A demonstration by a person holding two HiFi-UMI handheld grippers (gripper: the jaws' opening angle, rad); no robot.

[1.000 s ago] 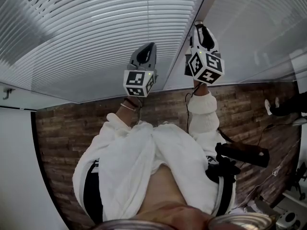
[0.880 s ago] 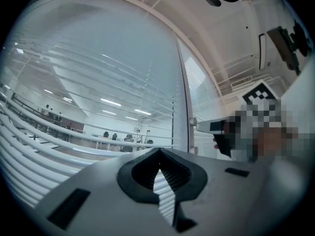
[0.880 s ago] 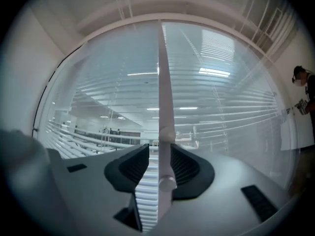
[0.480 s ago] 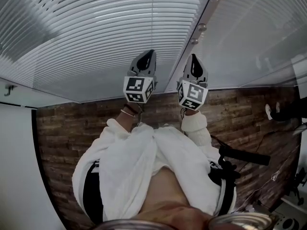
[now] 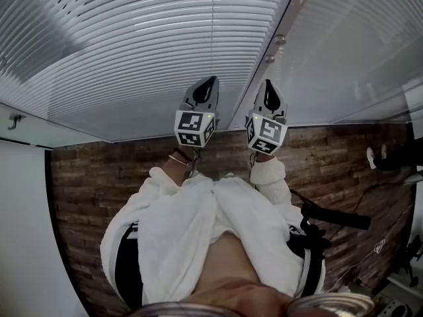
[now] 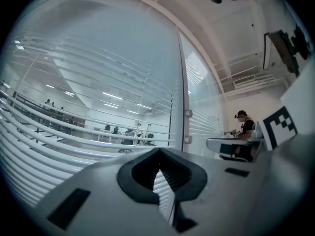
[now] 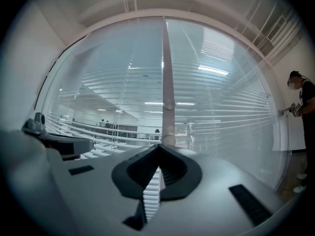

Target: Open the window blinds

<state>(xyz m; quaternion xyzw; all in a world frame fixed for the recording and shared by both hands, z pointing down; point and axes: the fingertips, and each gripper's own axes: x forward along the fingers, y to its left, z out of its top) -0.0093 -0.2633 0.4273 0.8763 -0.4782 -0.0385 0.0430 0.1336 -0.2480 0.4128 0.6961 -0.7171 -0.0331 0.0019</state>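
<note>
White slatted blinds (image 5: 145, 38) cover the window pane ahead, with their slats tilted enough to show an office behind (image 6: 74, 132). A grey mullion (image 5: 264, 65) with two round knobs (image 5: 280, 39) divides this pane from a second blind-covered pane on the right. My left gripper (image 5: 211, 79) points at the blinds just left of the mullion, and its jaws (image 6: 158, 151) are shut on nothing. My right gripper (image 5: 270, 83) is beside it, below the knobs. It aims straight at the mullion (image 7: 166, 73) and is shut and empty (image 7: 159, 147).
A wooden floor (image 5: 86, 177) lies below the window. A white wall with a hook (image 5: 14, 119) stands at the left. Another person (image 7: 305, 107) stands by the right wall. A black device (image 5: 334, 216) hangs at my right hip.
My right gripper came down from the mullion near the knobs, shut its jaws, and now sits level with the left. The left gripper has hardly moved.
</note>
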